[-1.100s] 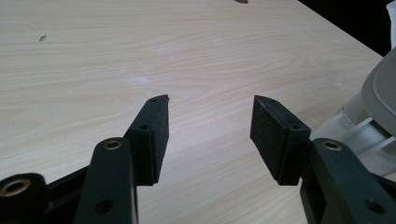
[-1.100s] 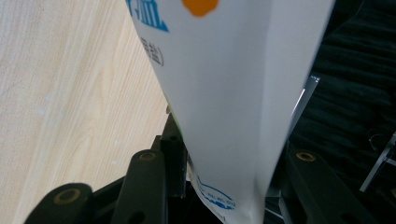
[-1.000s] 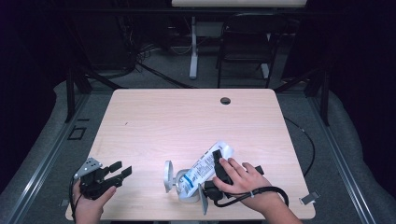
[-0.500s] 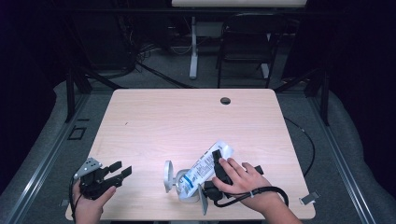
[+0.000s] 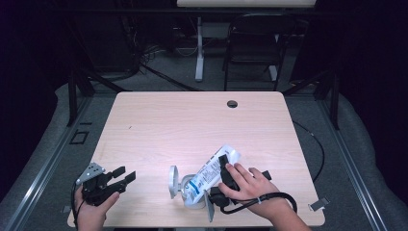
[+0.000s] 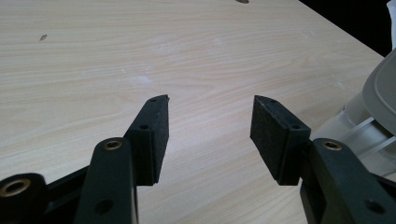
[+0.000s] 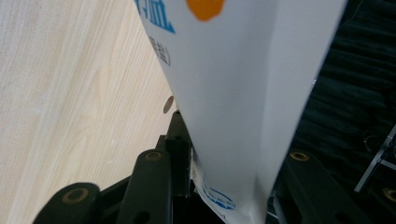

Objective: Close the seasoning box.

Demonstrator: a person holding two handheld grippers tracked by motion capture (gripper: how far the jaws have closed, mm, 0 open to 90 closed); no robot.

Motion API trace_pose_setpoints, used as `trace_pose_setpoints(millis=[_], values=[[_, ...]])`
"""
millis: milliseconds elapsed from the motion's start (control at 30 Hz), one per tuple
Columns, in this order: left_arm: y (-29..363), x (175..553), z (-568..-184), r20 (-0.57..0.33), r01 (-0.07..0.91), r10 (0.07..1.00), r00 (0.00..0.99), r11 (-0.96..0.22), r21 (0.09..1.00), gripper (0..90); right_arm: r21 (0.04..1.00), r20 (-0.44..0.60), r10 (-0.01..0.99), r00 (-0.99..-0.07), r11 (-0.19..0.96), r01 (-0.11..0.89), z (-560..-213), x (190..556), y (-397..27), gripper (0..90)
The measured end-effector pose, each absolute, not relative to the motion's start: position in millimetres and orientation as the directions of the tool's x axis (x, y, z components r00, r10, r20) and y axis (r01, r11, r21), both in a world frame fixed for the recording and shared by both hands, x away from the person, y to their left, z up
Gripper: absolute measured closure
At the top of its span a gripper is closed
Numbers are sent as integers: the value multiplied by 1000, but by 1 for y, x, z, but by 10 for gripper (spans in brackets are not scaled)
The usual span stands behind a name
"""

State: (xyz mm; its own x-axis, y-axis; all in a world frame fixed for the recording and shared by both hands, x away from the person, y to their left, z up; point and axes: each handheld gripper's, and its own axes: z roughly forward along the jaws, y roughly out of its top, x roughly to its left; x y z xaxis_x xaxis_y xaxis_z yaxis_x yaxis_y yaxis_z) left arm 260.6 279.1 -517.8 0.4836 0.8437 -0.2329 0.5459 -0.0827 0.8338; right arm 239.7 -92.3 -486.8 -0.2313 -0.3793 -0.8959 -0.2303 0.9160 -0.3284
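The pouch (image 5: 211, 174) — white with blue print — lies slanted near the worktop's (image 5: 192, 120) front edge, right of middle, its lower end in a clear container (image 5: 190, 188) with an open lid (image 5: 172, 181). The right gripper (image 5: 223, 180) has just been closing its jaws, and they clasp the pouch. The left gripper (image 5: 108, 180) rests at the front left corner — jaws apart, nothing between them.

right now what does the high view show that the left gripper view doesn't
High view adds: the right gripper, its jaws just closing with a white pouch between them, the right hand and a chair beyond the table. Left gripper view adds: the pads' inner faces up close, apart, with bare wood grain between them. Both: the table, the open left gripper and the grey lid.
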Motion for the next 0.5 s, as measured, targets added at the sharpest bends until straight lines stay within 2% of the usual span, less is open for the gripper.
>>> trace_pose_setpoints(millis=[500], values=[[279, 261, -518, -236, 547, 844, 482, -80, 833, 476, -331, -896, -383, -227, 914, -234, -485, 239, -93, 677]])
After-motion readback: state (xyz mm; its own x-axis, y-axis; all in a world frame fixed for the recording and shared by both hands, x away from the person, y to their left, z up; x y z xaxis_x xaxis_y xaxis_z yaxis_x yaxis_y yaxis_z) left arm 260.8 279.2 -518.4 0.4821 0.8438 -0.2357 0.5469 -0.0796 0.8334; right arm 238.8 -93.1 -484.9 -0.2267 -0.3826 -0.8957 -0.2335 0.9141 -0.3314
